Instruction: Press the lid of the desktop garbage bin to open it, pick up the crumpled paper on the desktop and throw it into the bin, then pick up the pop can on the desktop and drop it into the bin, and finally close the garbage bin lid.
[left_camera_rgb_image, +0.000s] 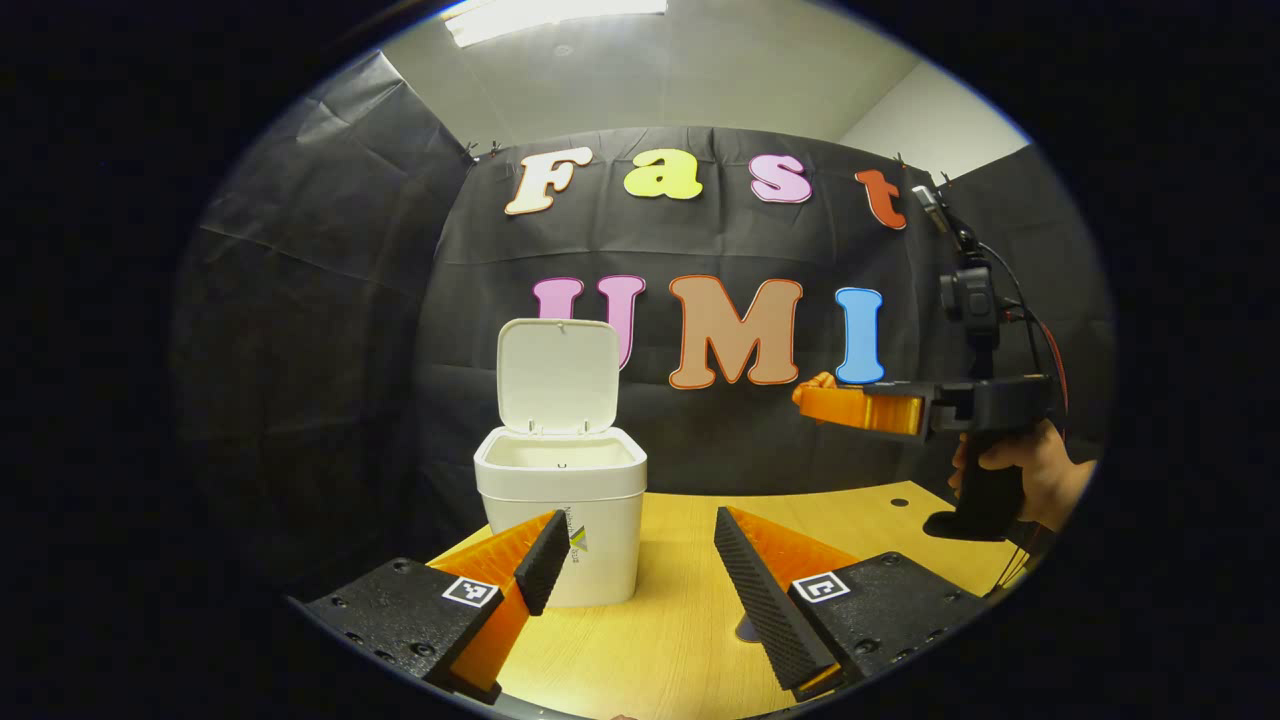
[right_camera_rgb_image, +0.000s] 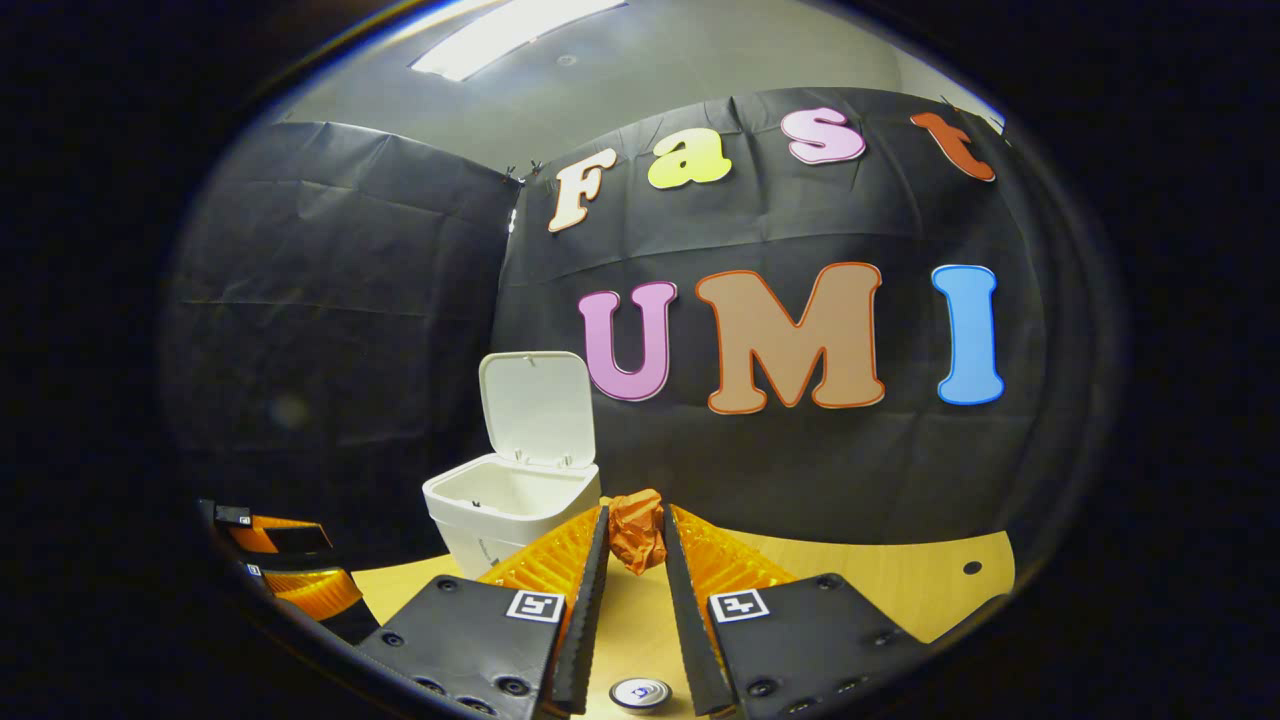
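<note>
In the left gripper view the garbage bin (left_camera_rgb_image: 560, 520) stands on the wooden desktop (left_camera_rgb_image: 680, 600), a little to the left of centre. Its lid (left_camera_rgb_image: 558, 375) is raised and stands almost upright at the back, so the inside of the bin is open to see. The left gripper (left_camera_rgb_image: 635, 555) hovers low above the desktop with its fingers spread wide and nothing between them — the left finger is just in front of the bin's lower corner.

Farther off on the right side of this view, the right gripper (left_camera_rgb_image: 812, 397) is held in the air by a hand (left_camera_rgb_image: 1035, 480), well above the desktop and to the right of the bin. A bit of crumpled paper (left_camera_rgb_image: 822, 381) shows at its tip.

In the right gripper view the fingers are drawn narrow and both press on the crumpled paper, which sits between their tips, lifted off the desktop. The bin with its raised lid is just to the left behind the paper. The pop can (right_camera_rgb_image: 640, 693) stands on the desktop below this gripper, seen from the top at the bottom edge — it is apart from the bin.
</note>
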